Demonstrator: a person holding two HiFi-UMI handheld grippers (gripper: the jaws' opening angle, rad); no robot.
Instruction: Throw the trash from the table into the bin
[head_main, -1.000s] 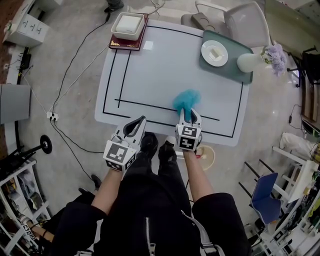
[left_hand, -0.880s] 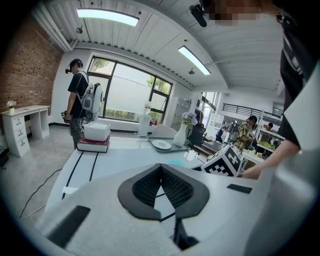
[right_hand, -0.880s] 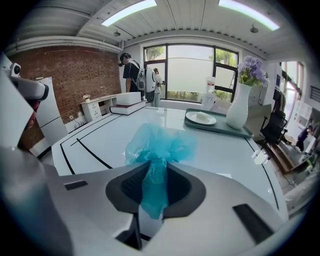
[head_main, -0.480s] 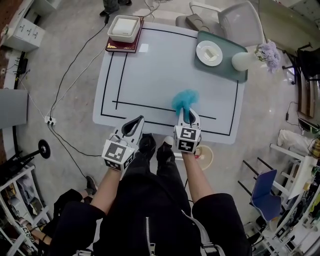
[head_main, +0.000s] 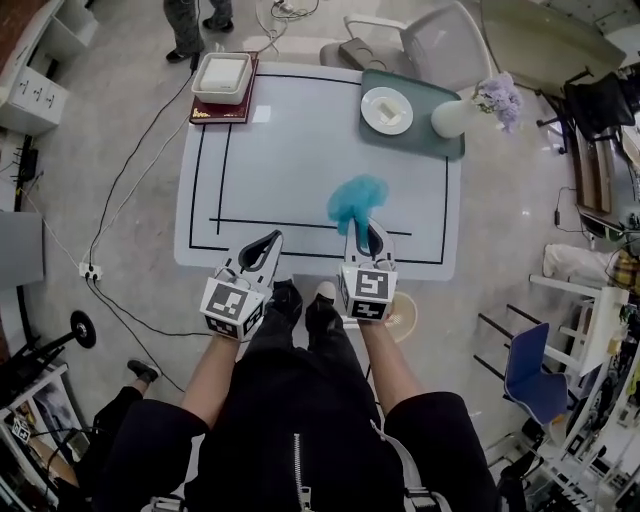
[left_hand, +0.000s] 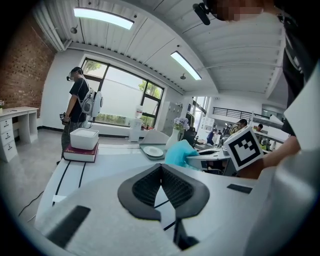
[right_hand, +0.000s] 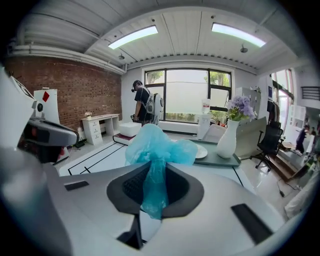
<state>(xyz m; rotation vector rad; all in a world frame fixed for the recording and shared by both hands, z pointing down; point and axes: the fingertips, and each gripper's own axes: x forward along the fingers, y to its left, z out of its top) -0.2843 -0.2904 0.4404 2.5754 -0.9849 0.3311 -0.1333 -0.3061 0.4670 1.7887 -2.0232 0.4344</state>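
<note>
- one piece of trash so far?
- yes, the blue plastic bag (head_main: 357, 197). my right gripper (head_main: 364, 238) has just been closing its jaws and now pinches it above the table (head_main: 290, 140) edge.
- left gripper (head_main: 262, 244)?
- jaws together, nothing in them.
- what's left?
- the drop. the tan round thing (head_main: 404, 313) by my feet might be the bin. the tray (head_main: 445, 147) and vase (head_main: 455, 118) sit far off.

On table (head_main: 300, 150): box (head_main: 222, 73) on book (head_main: 215, 115), left; plate (head_main: 370, 119), vase (head_main: 452, 119) on tray (head_main: 420, 144), right

Left tongs (head_main: 272, 240), right tongs (head_main: 366, 232), jaws together
</note>
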